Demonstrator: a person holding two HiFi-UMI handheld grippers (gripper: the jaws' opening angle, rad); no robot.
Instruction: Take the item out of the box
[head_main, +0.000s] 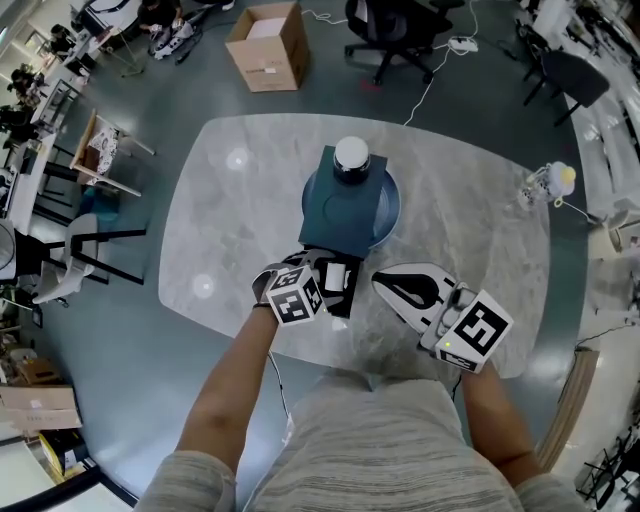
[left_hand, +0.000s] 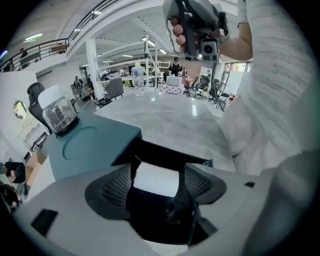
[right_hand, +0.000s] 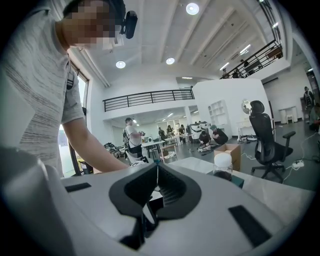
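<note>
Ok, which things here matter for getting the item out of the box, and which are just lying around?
Job: teal box; white item in its open end; left gripper, jaws open around it.
Lying about: white-lidded jar on the box; blue dish under it; small gadget at the table edge; cardboard carton on the floor.

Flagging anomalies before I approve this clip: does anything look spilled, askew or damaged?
Nothing stands out. The teal box is open at its near end, a white-lidded jar stands upright on it, and a white item sits between the open jaws of the left gripper. No spill or damage shows.
</note>
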